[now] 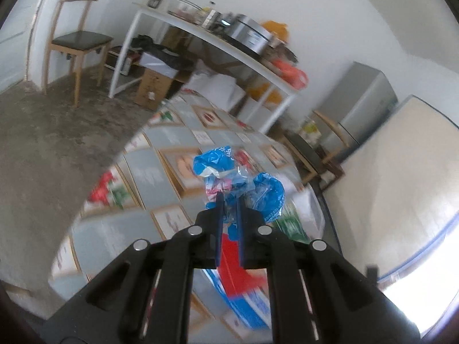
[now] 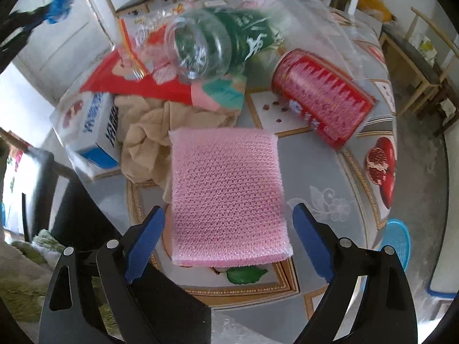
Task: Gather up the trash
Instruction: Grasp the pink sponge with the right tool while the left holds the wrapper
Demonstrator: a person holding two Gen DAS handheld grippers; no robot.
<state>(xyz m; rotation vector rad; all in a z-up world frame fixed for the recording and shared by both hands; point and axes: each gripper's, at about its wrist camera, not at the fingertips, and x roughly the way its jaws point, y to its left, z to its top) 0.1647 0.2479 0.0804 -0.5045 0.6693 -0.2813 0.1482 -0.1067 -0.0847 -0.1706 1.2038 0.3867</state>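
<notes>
Tablecloth (image 2: 330, 172) below: right gripper (image 2: 228, 220) steeply down, spread around pink foam (image 2: 226, 195); left gripper (image 1: 229, 200) clamps blue wrapper (image 1: 266, 189).

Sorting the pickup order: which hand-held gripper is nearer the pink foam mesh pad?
Right hand-held gripper: open, straddling the pink foam mesh pad. Left hand-held gripper: away, clamping a blue plastic wrapper.

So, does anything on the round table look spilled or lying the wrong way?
Yes. The red can lies on its side, with small dark red bits scattered on the tablecloth beside it. The clear bottle with the green label also lies tipped over, resting on the red wrapper.
</notes>
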